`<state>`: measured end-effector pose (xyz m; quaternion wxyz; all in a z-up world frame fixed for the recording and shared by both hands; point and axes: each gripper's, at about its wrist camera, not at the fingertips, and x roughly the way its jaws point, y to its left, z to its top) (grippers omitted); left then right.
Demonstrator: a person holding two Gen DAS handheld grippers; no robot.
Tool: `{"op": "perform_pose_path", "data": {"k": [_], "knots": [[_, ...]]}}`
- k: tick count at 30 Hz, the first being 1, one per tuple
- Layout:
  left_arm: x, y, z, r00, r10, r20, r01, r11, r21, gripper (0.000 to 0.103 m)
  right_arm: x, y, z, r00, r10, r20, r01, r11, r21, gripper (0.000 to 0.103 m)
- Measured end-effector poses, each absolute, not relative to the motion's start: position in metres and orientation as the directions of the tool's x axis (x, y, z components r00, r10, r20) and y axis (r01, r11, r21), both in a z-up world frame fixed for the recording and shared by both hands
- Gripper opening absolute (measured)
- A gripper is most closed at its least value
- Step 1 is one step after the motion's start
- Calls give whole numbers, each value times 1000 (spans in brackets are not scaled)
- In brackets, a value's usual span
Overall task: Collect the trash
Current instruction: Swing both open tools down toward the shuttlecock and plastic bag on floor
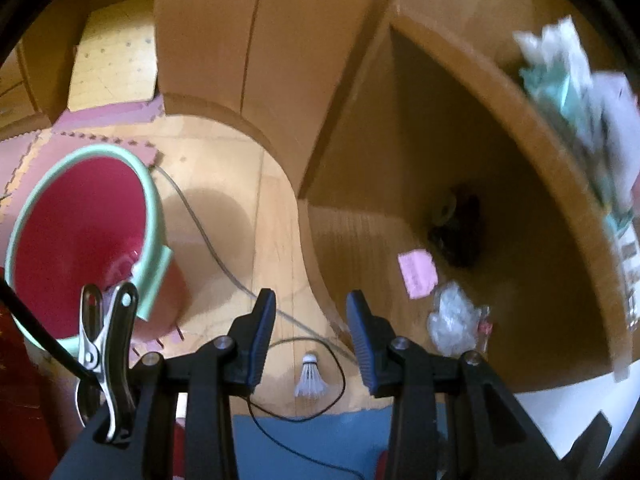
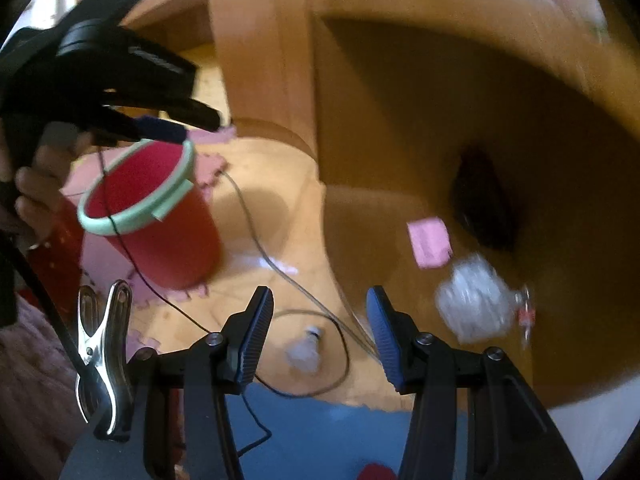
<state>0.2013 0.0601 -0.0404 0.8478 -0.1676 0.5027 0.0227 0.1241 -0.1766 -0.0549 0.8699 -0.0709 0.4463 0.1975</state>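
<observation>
Currently, scene: a wooden floor beside a desk is being viewed from both wrist cameras, with trash lying scattered and some blur in the right view.
Bin: a red bucket (image 1: 80,236) with a pale green rim is standing on pink foam mats, well apart from the trash, to the left in both views.
Trash under the desk: a pink paper slip (image 1: 417,274) and a crumpled clear wrapper (image 1: 454,320) are lying just beside each other in the shaded recess.
Trash in the open: a white shuttlecock (image 1: 311,376) is standing upright on the floor, ringed by a thin black cable (image 1: 338,364).
Left gripper (image 1: 310,344): its jaws are being held apart, with nothing between them; the shuttlecock is seen on the floor beyond the gap.
Right gripper (image 2: 320,340): its jaws are being held wider apart and empty, likewise lined over the shuttlecock (image 2: 304,352).
Handling, shuttlecock: it is judged very light, with fragile feathers; the cork tip is probably being favoured as the firm place to pinch.
Handling, wrapper: it is judged soft, springy and slippery; a bunched fold should be taken.
Handling, paper: it is lying flat, so a lifted edge is needed.
Risk: the cable is likely being snagged if the jaws close low.
</observation>
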Motion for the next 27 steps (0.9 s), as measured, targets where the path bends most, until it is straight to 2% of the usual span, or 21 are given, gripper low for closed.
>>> {"op": "perform_pose_path", "data": {"k": [12,16,27], "knots": [[210,35,-117,336,-138,-932,-188,960,-210,38,156,-223,-92,503,147,-852,-257,966,15,51],[213,19,-146,303,-118,-946,-147,975,-168,44,162,-237,-102,496,108,-862,-193,981,12,51],[211,-27,-236,152,-99,-983,-38,994,-106,48,174,-267,-114,463,61,-884,-71,997,31,51]]}}
